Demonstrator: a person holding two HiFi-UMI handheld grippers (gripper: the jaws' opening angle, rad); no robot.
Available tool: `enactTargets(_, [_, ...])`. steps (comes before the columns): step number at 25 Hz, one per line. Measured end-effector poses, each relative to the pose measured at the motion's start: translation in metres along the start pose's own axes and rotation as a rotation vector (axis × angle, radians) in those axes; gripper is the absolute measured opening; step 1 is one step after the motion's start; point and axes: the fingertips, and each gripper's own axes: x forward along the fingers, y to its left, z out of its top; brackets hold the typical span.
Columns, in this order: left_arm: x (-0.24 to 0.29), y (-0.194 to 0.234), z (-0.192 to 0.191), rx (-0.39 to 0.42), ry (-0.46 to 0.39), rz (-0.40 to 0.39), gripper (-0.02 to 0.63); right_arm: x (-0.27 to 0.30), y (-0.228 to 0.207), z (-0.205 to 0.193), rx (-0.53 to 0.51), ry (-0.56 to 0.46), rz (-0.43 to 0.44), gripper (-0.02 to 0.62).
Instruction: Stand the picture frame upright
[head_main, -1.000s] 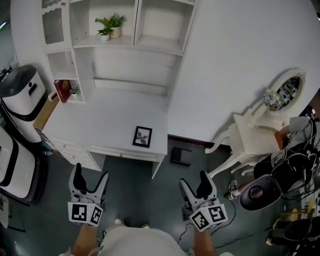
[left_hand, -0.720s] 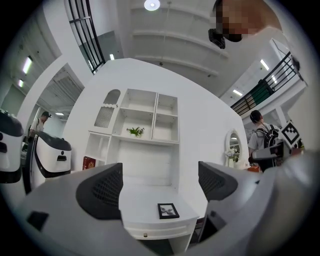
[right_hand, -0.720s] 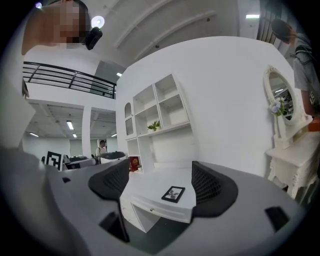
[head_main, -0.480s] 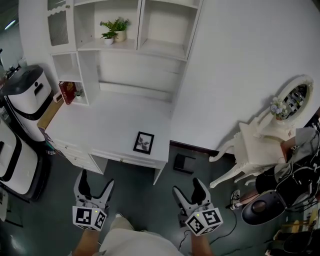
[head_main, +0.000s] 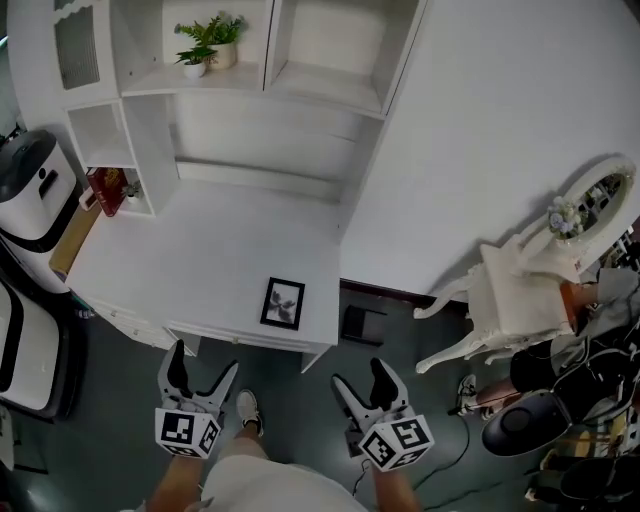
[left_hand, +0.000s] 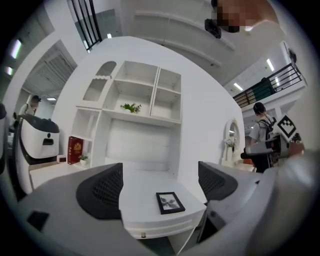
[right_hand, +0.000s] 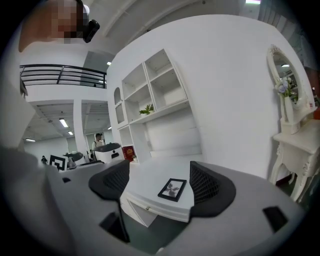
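Note:
A small black picture frame (head_main: 283, 303) lies flat, face up, near the front right corner of the white desk (head_main: 190, 270). It shows in the left gripper view (left_hand: 170, 202) and the right gripper view (right_hand: 173, 189) too. My left gripper (head_main: 203, 368) is open below the desk's front edge, left of the frame. Also open, my right gripper (head_main: 361, 377) hangs over the floor, below and right of the frame. Neither touches anything.
A white hutch with shelves (head_main: 250, 70) backs the desk and holds small potted plants (head_main: 200, 42); a red book (head_main: 104, 190) stands in its left cubby. A white dressing table with an oval mirror (head_main: 560, 235) is at right. A dark box (head_main: 360, 324) lies on the floor.
The view has shifted, and the desk and frame now sit slightly lower and closer. Both grippers have drawn nearer the desk's front edge, still open and empty.

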Motion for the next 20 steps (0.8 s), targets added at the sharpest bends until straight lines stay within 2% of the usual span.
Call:
enactTargets(9, [0.147, 0.063, -0.033, -0.038, 0.12, -0.167, 0.454, 0.141, -0.02, 0.005, 0.03, 0.107, -0.09, 0.379])
enactTargets(15, [0.202, 0.063, -0.061, -0.061, 0.208, -0.256, 0.454, 0.182, -0.039, -0.02, 0.083, 0.197, -0.141, 0.379])
enactTargets(17, [0.212, 0.059, -0.079, -0.073, 0.281, -0.279, 0.454, 0.19, -0.047, -0.029, 0.104, 0.234, -0.151, 0.379])
enactTargets(20, [0.225, 0.048, -0.118, -0.066, 0.441, -0.298, 0.442, 0.198, -0.063, -0.044, 0.138, 0.294, -0.148, 0.368])
